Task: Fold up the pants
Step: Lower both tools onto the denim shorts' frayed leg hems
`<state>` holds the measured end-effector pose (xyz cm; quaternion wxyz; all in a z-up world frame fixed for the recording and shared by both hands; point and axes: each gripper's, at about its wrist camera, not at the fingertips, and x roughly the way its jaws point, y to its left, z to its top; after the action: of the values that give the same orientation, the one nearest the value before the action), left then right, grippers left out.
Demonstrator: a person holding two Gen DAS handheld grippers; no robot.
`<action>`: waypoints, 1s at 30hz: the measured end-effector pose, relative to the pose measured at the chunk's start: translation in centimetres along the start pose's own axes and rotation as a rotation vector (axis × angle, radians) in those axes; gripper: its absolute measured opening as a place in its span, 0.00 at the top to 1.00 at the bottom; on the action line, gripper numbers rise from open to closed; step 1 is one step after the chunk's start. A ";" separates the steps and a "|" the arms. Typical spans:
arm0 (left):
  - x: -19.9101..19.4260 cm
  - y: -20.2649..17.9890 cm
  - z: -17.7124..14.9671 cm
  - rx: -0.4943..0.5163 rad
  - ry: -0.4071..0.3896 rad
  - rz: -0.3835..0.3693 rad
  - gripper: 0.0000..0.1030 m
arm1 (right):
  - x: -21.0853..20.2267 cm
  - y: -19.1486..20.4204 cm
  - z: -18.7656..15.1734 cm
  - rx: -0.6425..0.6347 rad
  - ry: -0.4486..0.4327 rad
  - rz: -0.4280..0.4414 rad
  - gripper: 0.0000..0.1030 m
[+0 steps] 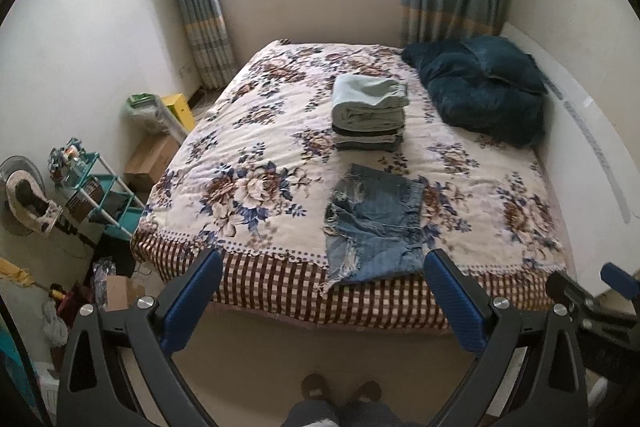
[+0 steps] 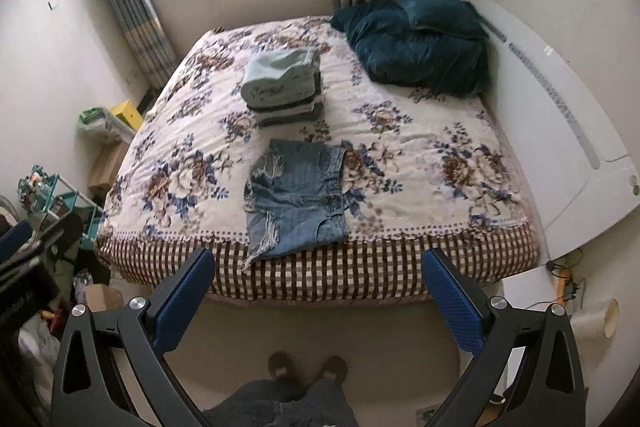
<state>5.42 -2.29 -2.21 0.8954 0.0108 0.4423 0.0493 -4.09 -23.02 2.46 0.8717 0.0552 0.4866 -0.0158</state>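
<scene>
A pair of frayed blue denim shorts (image 1: 376, 223) lies flat near the front edge of the bed, its hem hanging slightly over; it also shows in the right wrist view (image 2: 296, 199). Behind it stands a stack of folded pants (image 1: 370, 113) topped by a pale green pair, also seen in the right wrist view (image 2: 282, 89). My left gripper (image 1: 323, 261) is open and empty, held above the floor short of the bed edge. My right gripper (image 2: 318, 261) is open and empty at about the same distance from the bed. The right gripper's side shows at the left wrist view's right edge (image 1: 600, 291).
The bed has a floral cover (image 1: 248, 163) with a checked skirt. A dark teal duvet and pillow (image 1: 480, 91) lie at the back right by the white headboard (image 2: 568, 131). A teal shelf rack (image 1: 100, 195), boxes and bags crowd the floor at left. My feet (image 1: 340, 387) stand on the floor before the bed.
</scene>
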 end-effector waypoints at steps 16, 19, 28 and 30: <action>22.6 -1.6 6.6 0.071 0.234 0.050 0.00 | 24.9 -1.2 9.8 0.085 0.218 -0.035 0.00; 28.6 -1.5 8.9 0.089 0.275 0.040 0.00 | 30.6 -1.0 12.6 0.117 0.266 -0.053 0.00; 48.8 -2.4 13.5 0.144 0.391 -0.013 0.00 | 51.3 -0.6 19.0 0.157 0.360 -0.028 0.00; 54.2 -3.3 13.9 0.154 0.437 -0.021 0.00 | 55.8 -1.0 19.9 0.163 0.372 -0.030 0.00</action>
<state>49.46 0.06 -36.85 0.7754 0.0637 0.6282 0.0074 42.02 -24.75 -34.76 0.7591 0.1202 0.6372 -0.0575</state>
